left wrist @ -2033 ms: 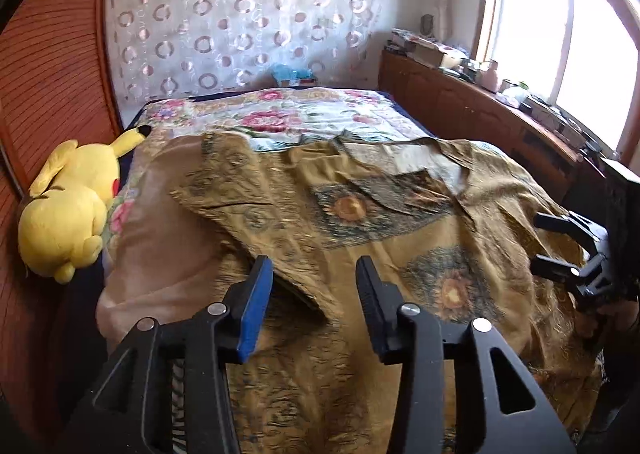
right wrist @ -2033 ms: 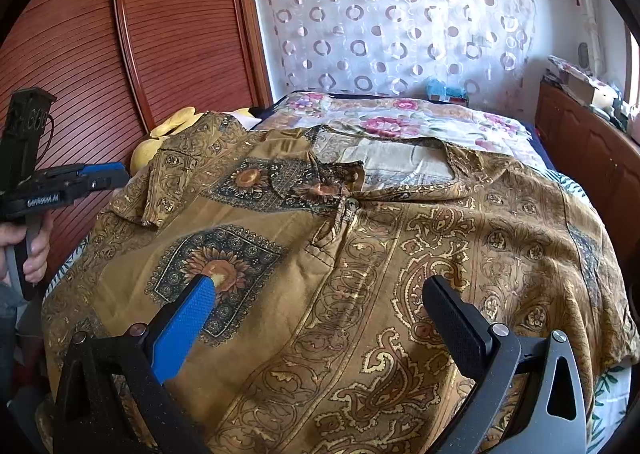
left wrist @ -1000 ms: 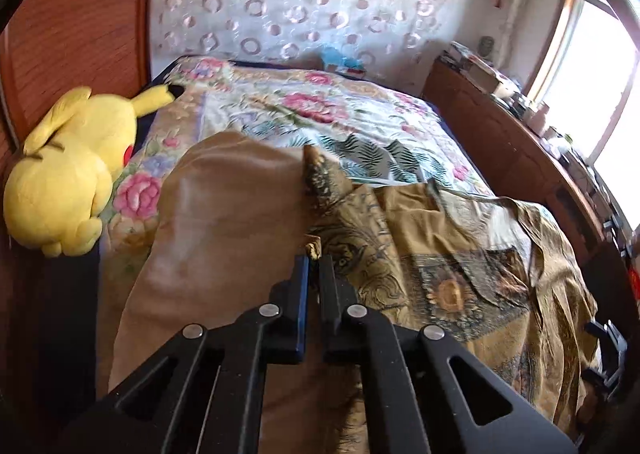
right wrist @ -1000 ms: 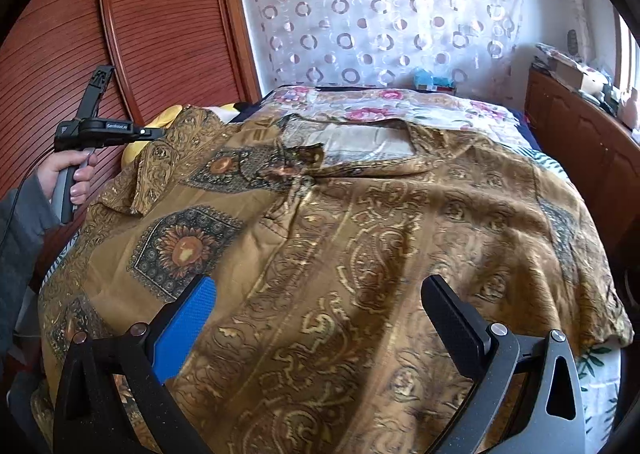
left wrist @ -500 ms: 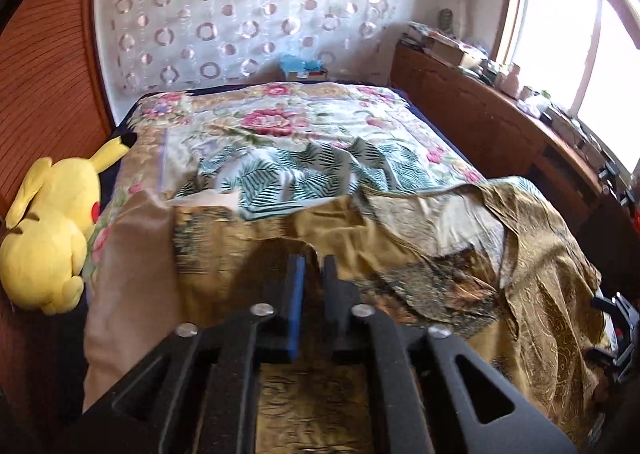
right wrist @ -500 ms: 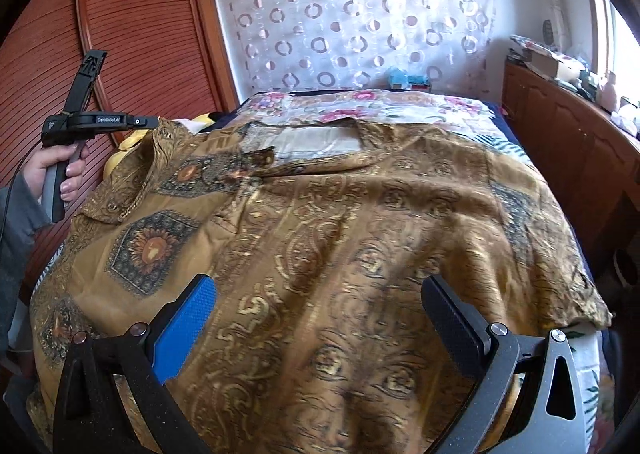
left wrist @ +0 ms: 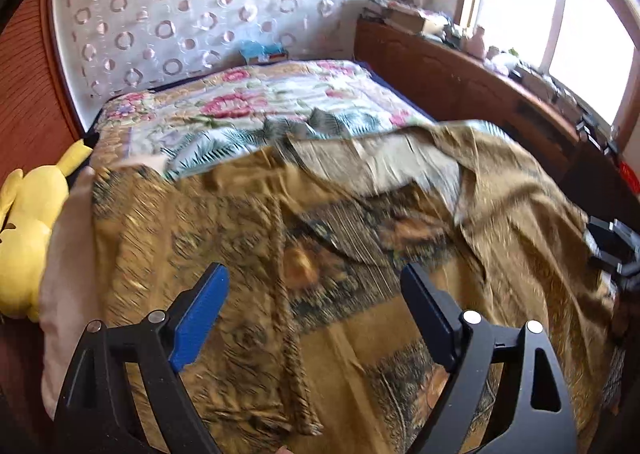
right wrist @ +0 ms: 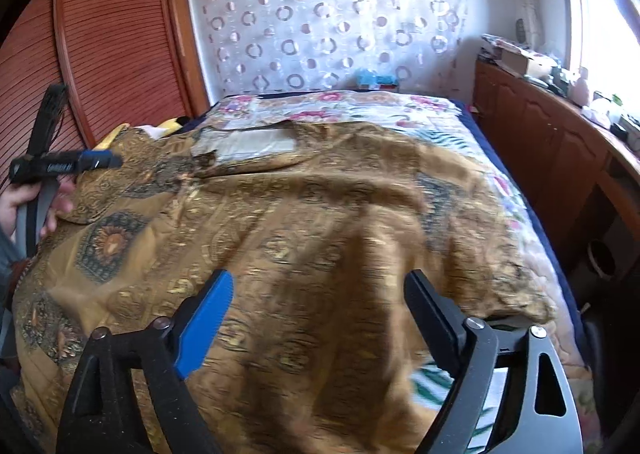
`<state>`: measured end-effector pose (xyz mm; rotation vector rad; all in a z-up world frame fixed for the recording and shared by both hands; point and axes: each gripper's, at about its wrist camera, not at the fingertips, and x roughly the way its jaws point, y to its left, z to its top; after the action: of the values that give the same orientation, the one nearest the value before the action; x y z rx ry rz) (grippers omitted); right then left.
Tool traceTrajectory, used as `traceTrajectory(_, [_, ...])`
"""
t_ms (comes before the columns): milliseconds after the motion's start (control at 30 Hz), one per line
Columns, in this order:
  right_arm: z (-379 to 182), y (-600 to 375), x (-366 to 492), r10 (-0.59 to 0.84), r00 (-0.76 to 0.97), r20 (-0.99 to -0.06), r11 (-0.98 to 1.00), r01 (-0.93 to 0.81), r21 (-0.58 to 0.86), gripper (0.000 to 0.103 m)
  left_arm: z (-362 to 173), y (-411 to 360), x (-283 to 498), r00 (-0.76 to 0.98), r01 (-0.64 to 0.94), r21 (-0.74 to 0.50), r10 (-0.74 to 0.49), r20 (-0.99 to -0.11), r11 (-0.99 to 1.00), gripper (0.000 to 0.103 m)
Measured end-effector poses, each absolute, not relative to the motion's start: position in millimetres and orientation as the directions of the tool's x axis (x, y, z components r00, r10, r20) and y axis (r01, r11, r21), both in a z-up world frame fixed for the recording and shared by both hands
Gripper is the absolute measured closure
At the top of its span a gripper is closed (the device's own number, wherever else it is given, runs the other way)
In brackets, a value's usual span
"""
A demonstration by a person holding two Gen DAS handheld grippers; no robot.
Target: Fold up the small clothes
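A golden-brown patterned shirt [left wrist: 360, 254] lies spread across the bed, its pale inner collar [left wrist: 380, 165] facing up. It also shows in the right wrist view [right wrist: 300, 221]. My left gripper [left wrist: 316, 294] is open and empty just above the shirt's left side. My right gripper [right wrist: 320, 302] is open and empty above the shirt's near right part. The left gripper also shows in the right wrist view [right wrist: 68, 163], held by a hand at the shirt's left edge. The right gripper shows in the left wrist view [left wrist: 612, 250] at the far right.
A floral quilt [left wrist: 256, 101] covers the bed. A yellow plush toy [left wrist: 24, 238] lies at the bed's left edge by a red-brown wardrobe [right wrist: 100, 53]. A wooden cabinet [right wrist: 552, 141] with clutter runs along the right under the window. A pale cloth [left wrist: 68, 254] lies under the shirt's left side.
My left gripper, shut on the shirt's left sleeve half a second ago, has let go and opened; the sleeve now lies flat. My right gripper stayed open and shifted right.
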<state>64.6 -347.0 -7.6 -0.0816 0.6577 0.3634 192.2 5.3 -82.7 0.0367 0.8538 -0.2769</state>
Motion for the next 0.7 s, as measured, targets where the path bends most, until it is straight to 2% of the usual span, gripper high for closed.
traceTrajectory(333, [1.3,-387.4,67.2,0.218,0.751,-0.623,0.965,-0.263,0.020,0.019,-114.5,-19.1,188.0,0.548,0.295,-0.035,-0.199,-0.813,0.955,0.015])
traceTrajectory(467, [2.0,-392.3,71.8,0.190,0.744,-0.640,0.971,-0.237,0.012,0.030,-117.6,-21.8,186.1,0.552,0.299,-0.011,-0.183,-0.814,0.954,0.014])
traceTrajectory(500, [1.9,-393.8,72.8,0.180,0.743,-0.645,0.973,-0.231,0.007,0.035,-118.3,-22.8,186.1,0.555,0.306,-0.002,-0.180,-0.812,0.952,0.012])
traceTrajectory(633, [5.3,-395.0,76.1,0.152,0.734,-0.662,0.979,-0.202,0.002,0.038,-122.5,-24.1,185.3,0.567,0.324,-0.005,-0.199,-0.799,0.946,0.000])
traceTrajectory(700, [9.4,-388.1,79.1,0.145,0.728,-0.670,0.982,-0.189,0.008,0.038,-122.9,-24.8,185.6,0.566,0.324,-0.006,-0.199,-0.800,0.946,0.000])
